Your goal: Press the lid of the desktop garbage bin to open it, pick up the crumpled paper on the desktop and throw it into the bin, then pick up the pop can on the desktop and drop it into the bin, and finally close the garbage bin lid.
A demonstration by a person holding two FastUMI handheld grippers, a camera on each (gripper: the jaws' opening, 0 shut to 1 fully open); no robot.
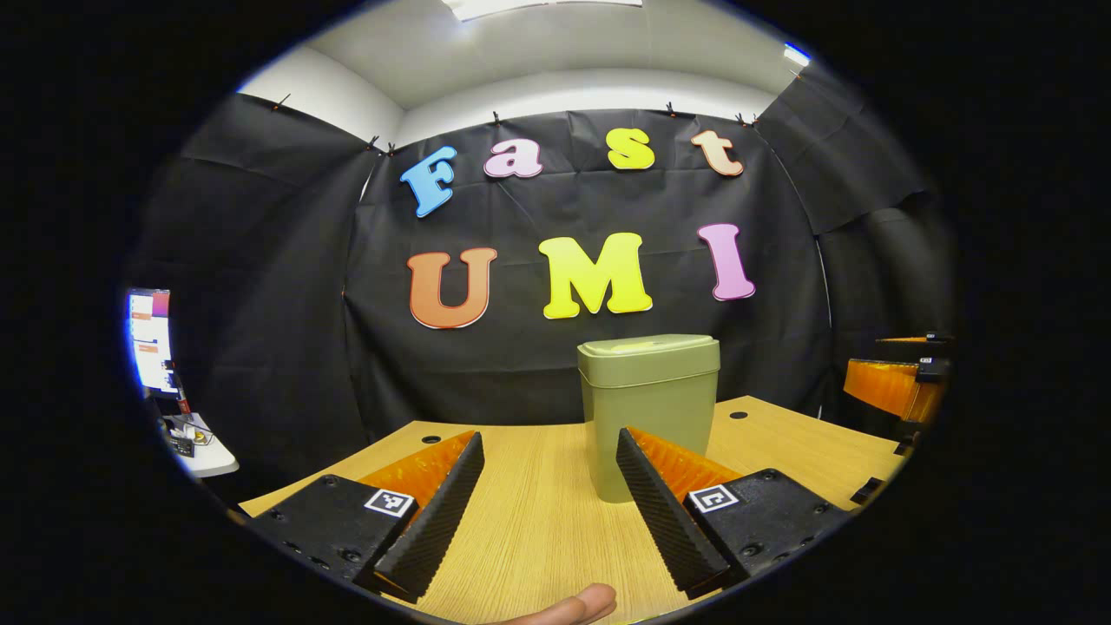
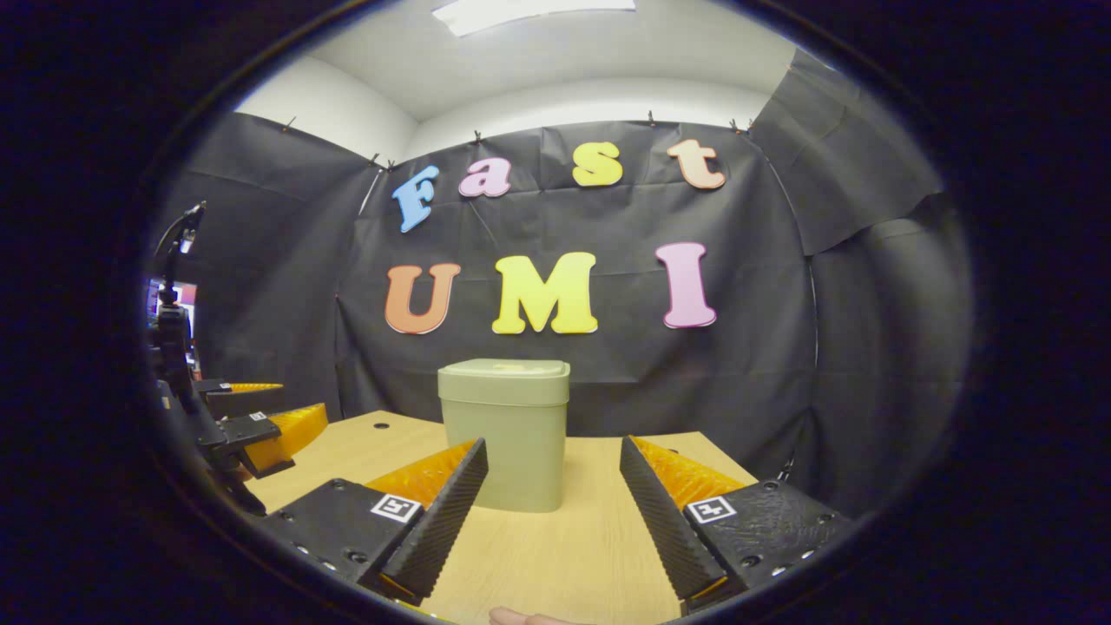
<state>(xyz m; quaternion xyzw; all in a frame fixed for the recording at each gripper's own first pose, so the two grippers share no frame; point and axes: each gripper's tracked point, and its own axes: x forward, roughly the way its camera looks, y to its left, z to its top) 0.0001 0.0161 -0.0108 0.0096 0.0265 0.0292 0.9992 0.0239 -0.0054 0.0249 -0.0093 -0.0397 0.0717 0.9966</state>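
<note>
left gripper's finger [image 1: 668,499] hides the bin [image 1: 648,408] base's right corner.

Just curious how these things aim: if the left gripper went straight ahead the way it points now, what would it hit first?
Most likely the green bin. It stands ahead of the open left gripper, slightly toward its right finger, lid shut, with bare table before it. Depth is hard to judge here.

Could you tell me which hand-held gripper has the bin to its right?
The left hand-held gripper: the bin stands right of centre in its view, left of centre in the right hand-held gripper's.
</note>
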